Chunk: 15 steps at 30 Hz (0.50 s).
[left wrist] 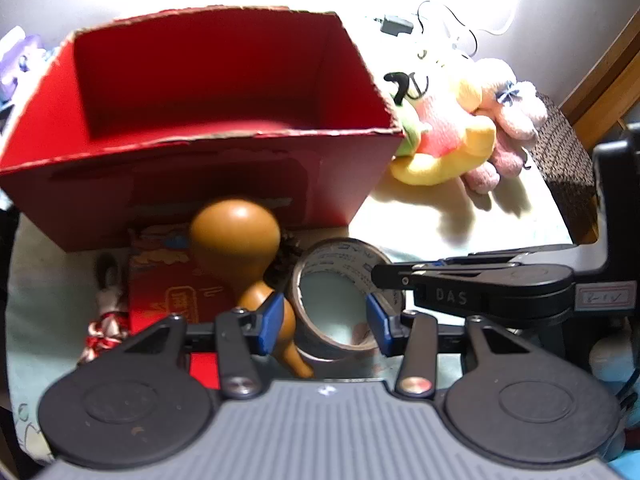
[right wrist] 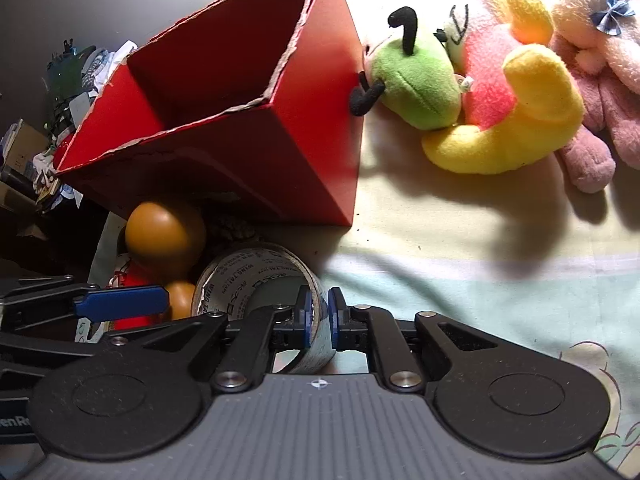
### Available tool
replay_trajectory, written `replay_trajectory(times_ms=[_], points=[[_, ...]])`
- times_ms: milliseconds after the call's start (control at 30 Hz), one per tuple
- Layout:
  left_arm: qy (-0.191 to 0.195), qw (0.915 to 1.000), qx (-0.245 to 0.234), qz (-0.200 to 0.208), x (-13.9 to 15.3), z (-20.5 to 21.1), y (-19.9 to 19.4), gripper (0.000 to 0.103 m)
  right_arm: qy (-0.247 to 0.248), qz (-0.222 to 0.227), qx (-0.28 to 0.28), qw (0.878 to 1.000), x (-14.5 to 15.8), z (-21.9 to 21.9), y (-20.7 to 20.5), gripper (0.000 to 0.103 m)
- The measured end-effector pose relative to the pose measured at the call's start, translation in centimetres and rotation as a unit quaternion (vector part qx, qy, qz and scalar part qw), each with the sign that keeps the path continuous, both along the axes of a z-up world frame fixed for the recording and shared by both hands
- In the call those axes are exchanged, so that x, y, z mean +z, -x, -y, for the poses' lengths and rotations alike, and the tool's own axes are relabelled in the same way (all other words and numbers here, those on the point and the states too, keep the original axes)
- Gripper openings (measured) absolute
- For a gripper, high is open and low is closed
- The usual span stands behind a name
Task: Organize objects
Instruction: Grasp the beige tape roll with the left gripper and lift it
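A grey tape roll (left wrist: 340,256) (right wrist: 240,276) lies on the pale cloth in front of an open red cardboard box (left wrist: 200,184) (right wrist: 280,168). My right gripper (right wrist: 320,316) is shut on the roll's wall, one pad inside and one outside. In the left wrist view it reaches in from the right (left wrist: 376,274). A brown gourd (left wrist: 234,236) (right wrist: 164,232) lies just left of the roll, on a small red printed packet (left wrist: 168,292). My left gripper (left wrist: 324,320) hangs open over the roll's near side, its left pad against the gourd's small bulb.
Plush toys, yellow-red (left wrist: 448,132) (right wrist: 500,128) and pink (right wrist: 592,80), lie right of the box. A dark patterned box (left wrist: 560,152) stands at the far right. A red-and-white cord (left wrist: 106,320) lies left of the packet. Clutter (right wrist: 60,92) sits beyond the cloth's left edge.
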<state>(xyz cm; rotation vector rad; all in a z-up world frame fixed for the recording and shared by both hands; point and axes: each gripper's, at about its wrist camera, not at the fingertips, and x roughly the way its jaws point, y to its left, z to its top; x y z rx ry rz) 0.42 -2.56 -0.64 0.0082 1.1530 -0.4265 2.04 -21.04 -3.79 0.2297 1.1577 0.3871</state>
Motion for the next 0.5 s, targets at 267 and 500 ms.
replay_trajectory(times_ms=[267, 500], points=[[0.013, 0.9991, -0.024, -0.033, -1.6, 1.6, -1.3, 0.040, 0.020, 0.008, -0.022, 1.000, 0.7, 2.5, 0.1, 0.009], [0.038, 0.9974, -0.053, -0.031, -0.8, 3.3, -1.9, 0.020, 0.032, 0.018, -0.062, 0.997, 2.9, 5.3, 1.0, 0.009]])
